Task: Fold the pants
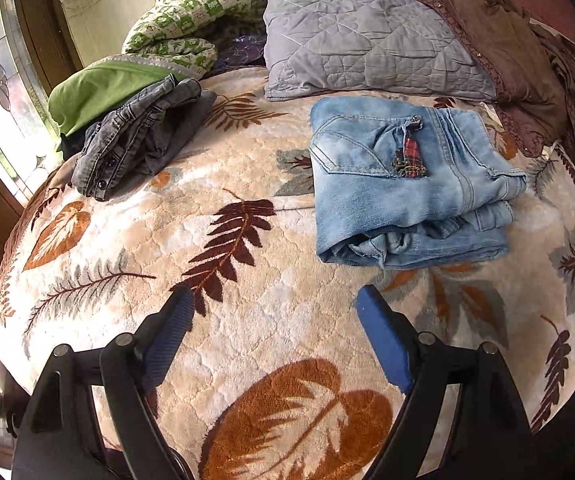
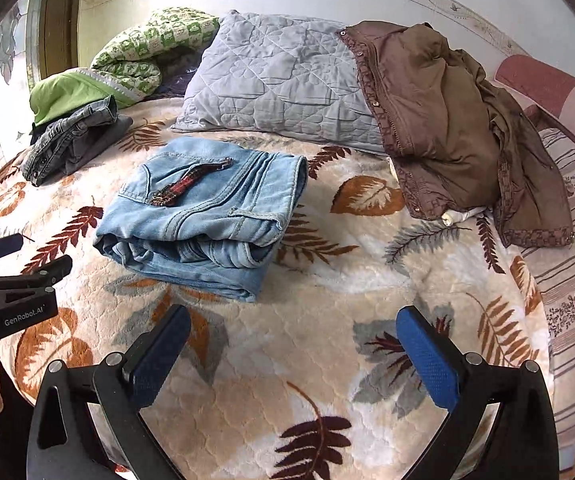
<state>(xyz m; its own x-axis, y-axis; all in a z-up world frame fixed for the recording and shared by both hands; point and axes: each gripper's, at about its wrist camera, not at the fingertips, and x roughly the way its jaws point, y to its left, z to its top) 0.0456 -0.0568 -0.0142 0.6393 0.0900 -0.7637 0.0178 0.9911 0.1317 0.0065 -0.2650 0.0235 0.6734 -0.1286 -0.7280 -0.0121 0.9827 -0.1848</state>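
Light-blue denim pants [image 1: 403, 184] folded into a compact stack on blanket [image 1: 247, 320]; both jaws wide, empty.

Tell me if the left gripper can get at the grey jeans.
Probably yes. The left gripper is open over bare blanket, and nothing lies between it and the grey jeans ahead to its left.
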